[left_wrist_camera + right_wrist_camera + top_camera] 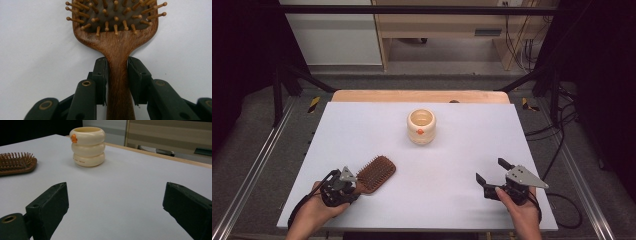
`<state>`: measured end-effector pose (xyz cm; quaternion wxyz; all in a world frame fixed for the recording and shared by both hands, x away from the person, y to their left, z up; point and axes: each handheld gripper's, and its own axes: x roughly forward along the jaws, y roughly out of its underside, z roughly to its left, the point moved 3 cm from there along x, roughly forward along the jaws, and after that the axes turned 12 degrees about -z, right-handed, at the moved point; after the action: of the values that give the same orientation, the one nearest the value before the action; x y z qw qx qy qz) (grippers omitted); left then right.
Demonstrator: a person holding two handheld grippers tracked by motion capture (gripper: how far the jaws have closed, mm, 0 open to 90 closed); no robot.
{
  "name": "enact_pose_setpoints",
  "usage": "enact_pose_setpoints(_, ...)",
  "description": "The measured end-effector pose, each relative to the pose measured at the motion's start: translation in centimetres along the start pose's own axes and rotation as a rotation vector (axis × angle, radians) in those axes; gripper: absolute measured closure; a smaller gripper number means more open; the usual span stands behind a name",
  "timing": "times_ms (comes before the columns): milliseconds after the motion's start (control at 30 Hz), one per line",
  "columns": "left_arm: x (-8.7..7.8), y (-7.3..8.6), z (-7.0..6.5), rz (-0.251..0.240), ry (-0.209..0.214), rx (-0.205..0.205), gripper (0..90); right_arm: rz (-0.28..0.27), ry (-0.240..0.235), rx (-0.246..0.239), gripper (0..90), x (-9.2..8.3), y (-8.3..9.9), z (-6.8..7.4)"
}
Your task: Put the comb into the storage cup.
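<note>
We find the brush (375, 173) lying near left on the worktop (462, 165), our left tool (117, 75) clenched on its narrow handle. Stiff, light wood; grip there. Right tool (115, 202) released.

The high view looks forward and down from the near side, taking in the whole surface (422, 165). The left gripper view sits very close above the hairbrush (117, 37). The right gripper view skims low across the surface, sharing the hairbrush (15, 165) and the cream cup (87, 146).
</note>
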<state>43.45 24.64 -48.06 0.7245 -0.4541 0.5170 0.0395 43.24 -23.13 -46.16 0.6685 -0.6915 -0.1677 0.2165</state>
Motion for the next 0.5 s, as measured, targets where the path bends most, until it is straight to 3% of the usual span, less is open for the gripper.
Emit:
enact_pose_setpoints(333, -0.01, 0.00, -0.46, -0.007, -0.022, 0.037, 72.1, 0.000, -0.004, 0.003, 6.7, -0.01, -0.02, 0.02)
enact_pose_setpoints(500, -0.11, 0.19, -0.50, -0.033, -0.032, 0.031, 72.2, -0.004, -0.004, 0.001, 6.7, 0.00, -0.07, -0.02)
